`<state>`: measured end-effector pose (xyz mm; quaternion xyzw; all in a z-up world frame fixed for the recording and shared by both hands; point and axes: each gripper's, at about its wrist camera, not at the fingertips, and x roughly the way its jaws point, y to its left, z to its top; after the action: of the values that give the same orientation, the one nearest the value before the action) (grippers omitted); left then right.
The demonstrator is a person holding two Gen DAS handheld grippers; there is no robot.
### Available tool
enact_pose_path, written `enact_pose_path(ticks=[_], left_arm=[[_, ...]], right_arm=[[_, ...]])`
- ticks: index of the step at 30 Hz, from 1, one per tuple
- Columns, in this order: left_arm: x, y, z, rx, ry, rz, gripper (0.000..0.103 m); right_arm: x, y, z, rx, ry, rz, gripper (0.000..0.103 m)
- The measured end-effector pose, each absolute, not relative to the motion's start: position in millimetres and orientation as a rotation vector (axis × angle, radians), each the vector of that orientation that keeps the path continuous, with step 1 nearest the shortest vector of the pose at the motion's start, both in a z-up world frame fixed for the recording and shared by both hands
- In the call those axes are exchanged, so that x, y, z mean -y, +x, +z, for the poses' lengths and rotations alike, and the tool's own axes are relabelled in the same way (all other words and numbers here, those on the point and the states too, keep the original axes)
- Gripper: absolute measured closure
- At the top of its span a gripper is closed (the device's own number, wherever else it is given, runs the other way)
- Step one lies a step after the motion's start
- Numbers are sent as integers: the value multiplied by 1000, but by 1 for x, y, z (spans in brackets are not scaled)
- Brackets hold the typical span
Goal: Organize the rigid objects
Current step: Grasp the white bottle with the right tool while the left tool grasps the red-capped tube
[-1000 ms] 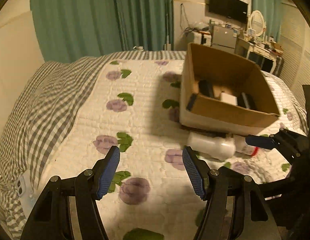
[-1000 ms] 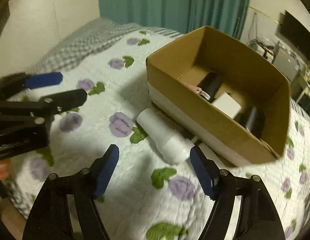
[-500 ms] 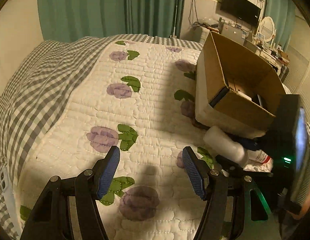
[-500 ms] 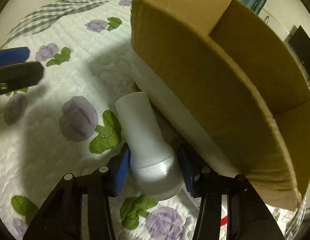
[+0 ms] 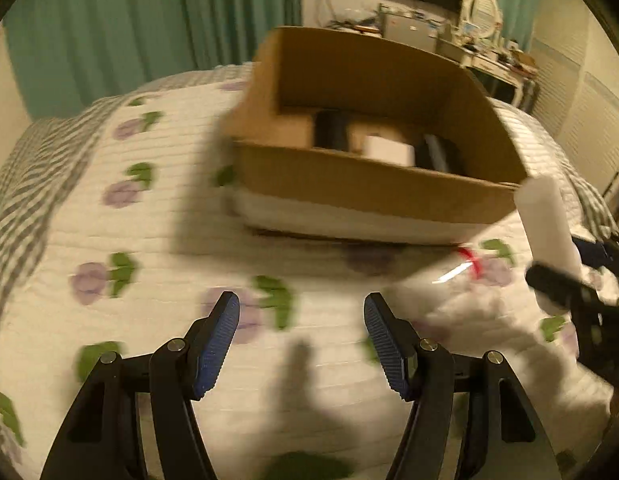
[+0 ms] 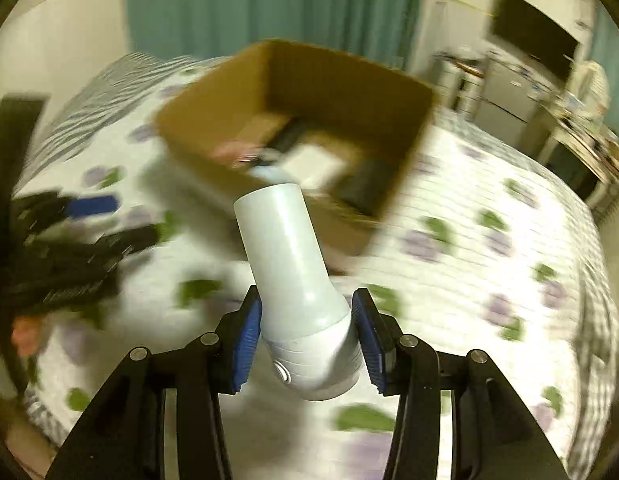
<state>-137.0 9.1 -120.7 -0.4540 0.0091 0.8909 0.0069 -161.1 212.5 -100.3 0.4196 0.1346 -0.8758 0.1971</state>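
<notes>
My right gripper (image 6: 307,338) is shut on a white plastic bottle (image 6: 293,280) and holds it lifted above the bed, its far end pointing at the cardboard box (image 6: 409,136). The bottle also shows at the right of the left wrist view (image 5: 547,220). The box (image 5: 361,184) holds several dark and white items. My left gripper (image 5: 301,340) is open and empty, low over the quilt in front of the box. A second object with a red band (image 5: 471,258) lies blurred beside the box.
The box sits on a white floral quilt (image 5: 149,248) over a grey checked bedspread (image 5: 25,184). Green curtains (image 6: 269,4) hang behind. A TV and a cluttered dresser (image 5: 489,52) stand at the back right.
My right gripper has lifted the white bottle off the quilt and drawn back, up from the box's side. My left gripper has swung right to face the box. Both views are motion-blurred.
</notes>
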Motion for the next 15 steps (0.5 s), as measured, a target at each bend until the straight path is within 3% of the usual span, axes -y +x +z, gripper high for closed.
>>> enact_pose_path(ticks=[4, 15], left_arm=[[-49, -145, -131, -26, -1441, 2705, 35], [-105, -184, -154, -364, -1434, 2548, 35]], right_arm=[[-253, -179, -98, -266, 1198, -2524, 58], [-278, -197, -110, -84, 1203, -2499, 58]])
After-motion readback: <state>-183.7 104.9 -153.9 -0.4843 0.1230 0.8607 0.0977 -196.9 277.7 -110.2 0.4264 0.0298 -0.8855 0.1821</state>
